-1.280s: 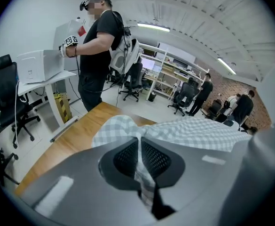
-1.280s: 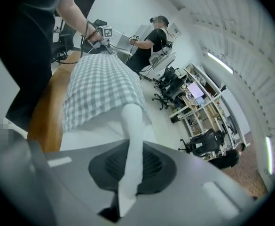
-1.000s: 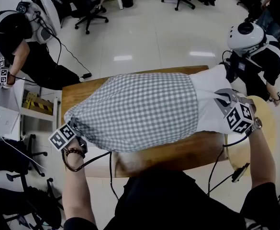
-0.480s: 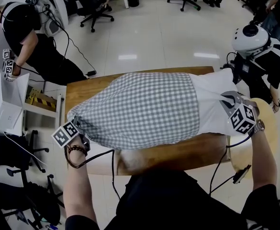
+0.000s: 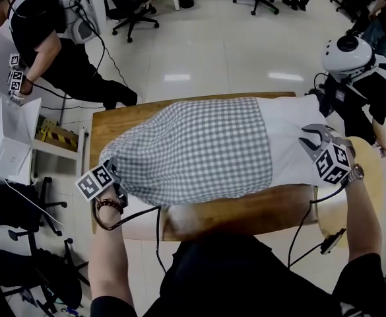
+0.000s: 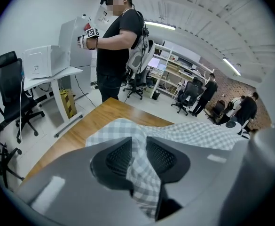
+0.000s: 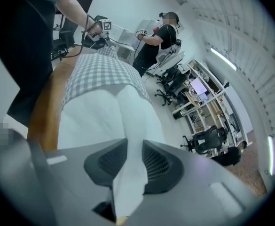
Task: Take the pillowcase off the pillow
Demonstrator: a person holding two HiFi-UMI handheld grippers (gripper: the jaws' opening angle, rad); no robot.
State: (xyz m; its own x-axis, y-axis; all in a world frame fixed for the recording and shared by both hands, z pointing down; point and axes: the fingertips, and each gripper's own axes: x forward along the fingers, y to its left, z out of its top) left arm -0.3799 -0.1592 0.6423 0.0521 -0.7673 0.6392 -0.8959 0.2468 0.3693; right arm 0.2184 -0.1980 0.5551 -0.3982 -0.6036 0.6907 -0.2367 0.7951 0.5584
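Observation:
A pillow lies across the wooden table (image 5: pixel 232 213). Its grey-checked pillowcase (image 5: pixel 193 150) covers the left two thirds, and the bare white pillow (image 5: pixel 288 144) sticks out on the right. My left gripper (image 5: pixel 110 170) is at the pillowcase's left corner. Its jaws have just been opening, and a fold of checked cloth (image 6: pixel 139 168) still lies loosely between them. My right gripper (image 5: pixel 315 137) sits at the pillow's right end. Its jaws have also just been opening, with a ridge of white pillow fabric (image 7: pixel 128 173) between the spread pads.
A person in black (image 5: pixel 54 38) stands at the far left beside a white box (image 5: pixel 8 144) on a side table. Another person in a white helmet (image 5: pixel 348 51) is at the right. Office chairs (image 5: pixel 130 15) stand behind, and a round wooden top (image 5: pixel 371 170) adjoins the table's right end.
Both grippers' jaws have spread apart from shut; the cloth stays between them. The hands have barely moved. The person at the left has shifted.

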